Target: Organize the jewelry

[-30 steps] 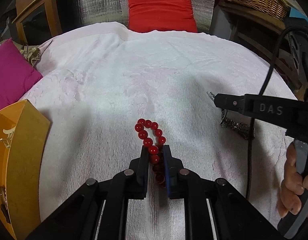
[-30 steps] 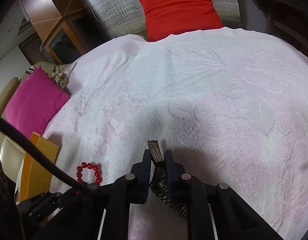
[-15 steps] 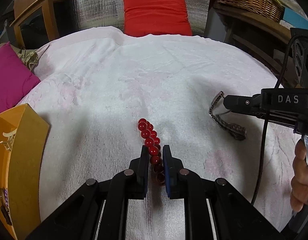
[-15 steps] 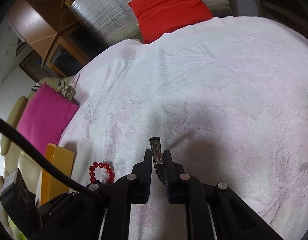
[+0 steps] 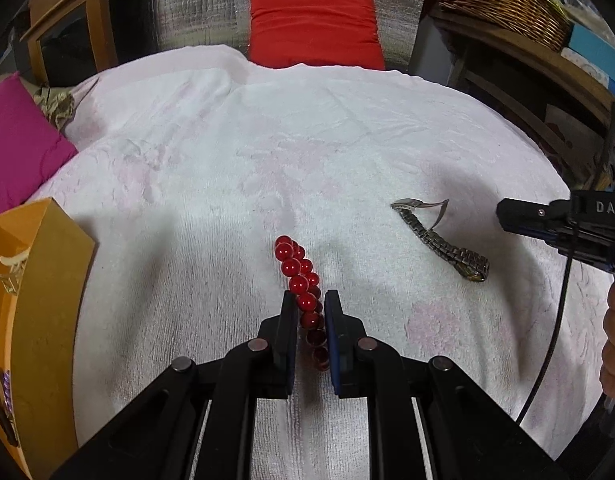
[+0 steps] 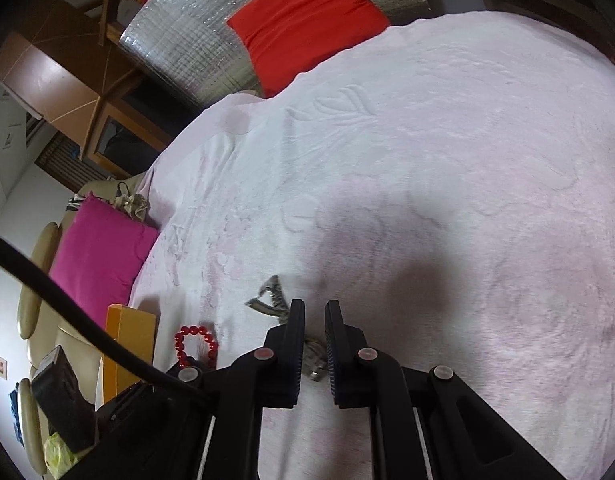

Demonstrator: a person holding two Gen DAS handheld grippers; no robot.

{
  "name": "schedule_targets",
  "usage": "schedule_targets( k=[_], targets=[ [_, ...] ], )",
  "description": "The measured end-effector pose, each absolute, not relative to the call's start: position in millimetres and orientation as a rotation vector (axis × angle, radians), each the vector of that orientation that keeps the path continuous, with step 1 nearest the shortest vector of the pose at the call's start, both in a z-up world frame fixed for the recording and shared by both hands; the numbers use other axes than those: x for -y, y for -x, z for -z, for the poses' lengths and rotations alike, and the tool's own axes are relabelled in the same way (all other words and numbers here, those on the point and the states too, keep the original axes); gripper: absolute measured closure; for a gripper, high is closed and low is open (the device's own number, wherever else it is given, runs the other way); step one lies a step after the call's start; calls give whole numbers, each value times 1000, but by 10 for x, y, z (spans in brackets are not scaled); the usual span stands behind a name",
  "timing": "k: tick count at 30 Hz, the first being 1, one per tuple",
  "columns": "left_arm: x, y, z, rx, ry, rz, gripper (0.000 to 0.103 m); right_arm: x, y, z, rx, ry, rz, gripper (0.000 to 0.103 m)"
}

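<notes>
Pinching the red bead bracelet (image 5: 303, 292), stretched toward 12 o'clock, the left gripper (image 5: 309, 300) faces the orange box (image 5: 47, 280) at 9 o'clock; right gripper (image 6: 314, 312) parted, empty.

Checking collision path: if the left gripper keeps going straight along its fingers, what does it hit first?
The left gripper already clamps the red bead bracelet. Ahead lies only the bare white towel; the red cushion sits far beyond. Depth unclear.
</notes>
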State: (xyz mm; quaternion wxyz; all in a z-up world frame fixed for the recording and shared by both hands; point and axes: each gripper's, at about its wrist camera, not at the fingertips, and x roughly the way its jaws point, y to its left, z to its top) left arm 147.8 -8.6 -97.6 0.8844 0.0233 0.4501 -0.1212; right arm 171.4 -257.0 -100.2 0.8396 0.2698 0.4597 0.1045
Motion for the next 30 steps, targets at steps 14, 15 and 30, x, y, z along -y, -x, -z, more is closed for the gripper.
schedule_targets(
  k=[14,15,30],
  targets=[
    [-19,-1488,1040,-977,-6,261,89,2098,-1880,1005,-991,-522,-282,68],
    [-41,-1493,1047,-983,4,263,89,2044,-1894,1004,-987,-495,-274,63],
    [-42,-1504,1074,-988,38,287,80,1792,-2016,1153,-954,-269,-179,91]
  ],
)
